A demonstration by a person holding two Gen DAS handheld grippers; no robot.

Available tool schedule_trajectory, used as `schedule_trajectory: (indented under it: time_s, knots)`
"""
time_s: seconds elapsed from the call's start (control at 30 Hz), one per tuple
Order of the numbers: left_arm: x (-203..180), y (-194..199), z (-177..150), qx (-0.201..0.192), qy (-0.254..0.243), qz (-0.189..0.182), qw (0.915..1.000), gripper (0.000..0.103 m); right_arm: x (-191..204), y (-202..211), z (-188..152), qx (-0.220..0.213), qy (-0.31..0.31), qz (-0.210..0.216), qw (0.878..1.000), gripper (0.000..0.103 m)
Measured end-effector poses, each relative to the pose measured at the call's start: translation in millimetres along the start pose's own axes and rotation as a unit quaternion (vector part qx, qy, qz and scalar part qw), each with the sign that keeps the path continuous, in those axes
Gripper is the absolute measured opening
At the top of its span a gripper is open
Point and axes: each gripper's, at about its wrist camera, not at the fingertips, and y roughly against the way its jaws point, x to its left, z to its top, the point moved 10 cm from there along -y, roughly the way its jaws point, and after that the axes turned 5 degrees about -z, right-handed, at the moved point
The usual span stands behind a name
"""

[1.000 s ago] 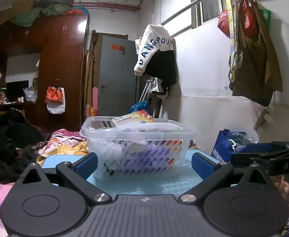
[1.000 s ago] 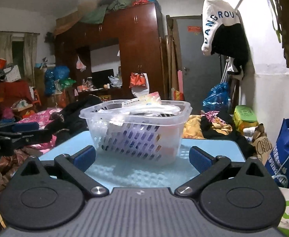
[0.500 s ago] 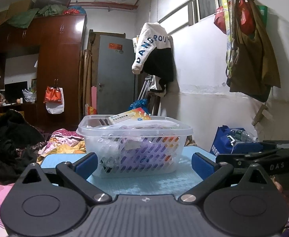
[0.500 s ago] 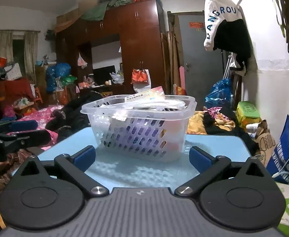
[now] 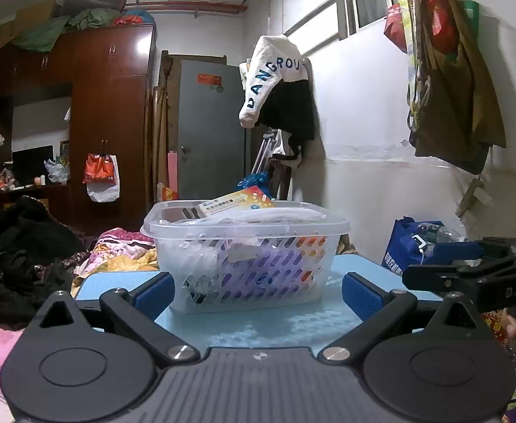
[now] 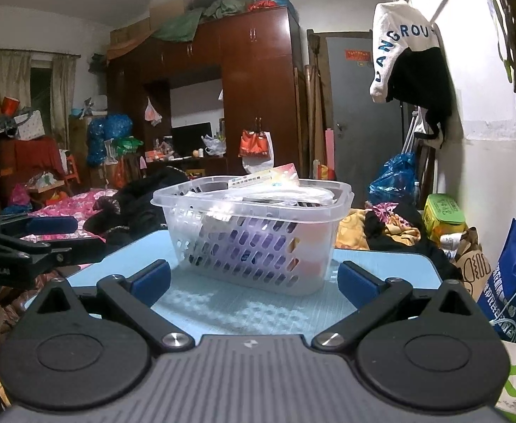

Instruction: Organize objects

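A clear plastic basket (image 5: 247, 257) with a perforated wall stands on a light blue table (image 5: 279, 328). It holds several items; a colourful flat box (image 5: 238, 203) sticks up above its rim. The basket also shows in the right wrist view (image 6: 254, 239). My left gripper (image 5: 258, 296) is open and empty, low over the table just in front of the basket. My right gripper (image 6: 254, 282) is open and empty, also just short of the basket. Each gripper shows in the other's view, the right one (image 5: 469, 275) and the left one (image 6: 28, 243).
A white wall (image 5: 370, 141) with hanging clothes and bags runs along the right. A blue bag (image 6: 511, 282) stands on the floor right of the table. A bed with piled dark clothes (image 5: 18, 246) lies to the left. A wardrobe (image 6: 258, 88) and door are at the back.
Both grippers have drawn back a little from the basket, which looks slightly smaller and farther off. Both stay open and empty.
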Motion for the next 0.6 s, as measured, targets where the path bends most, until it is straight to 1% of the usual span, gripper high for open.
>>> schedule_trajectory:
  time_s: [0.2,0.33,0.6]
  knots:
    - [1.5,0.4,-1.2,0.001,-0.003,0.003,1.0,0.102,-4.1,1.0,2.2,-0.004,-0.009,0.0,1.0,0.103]
    - [-1.2,-0.9,-1.5,0.003,-0.006,0.0,1.0,0.102,-4.2,3.1,2.8,-0.011,-0.016,0.012,1.0,0.103]
    - [-2.0,-1.4,-2.2,0.004,-0.004,0.001,1.0,0.102,-5.3,2.5,3.3,-0.012,-0.014,0.01,1.0,0.103]
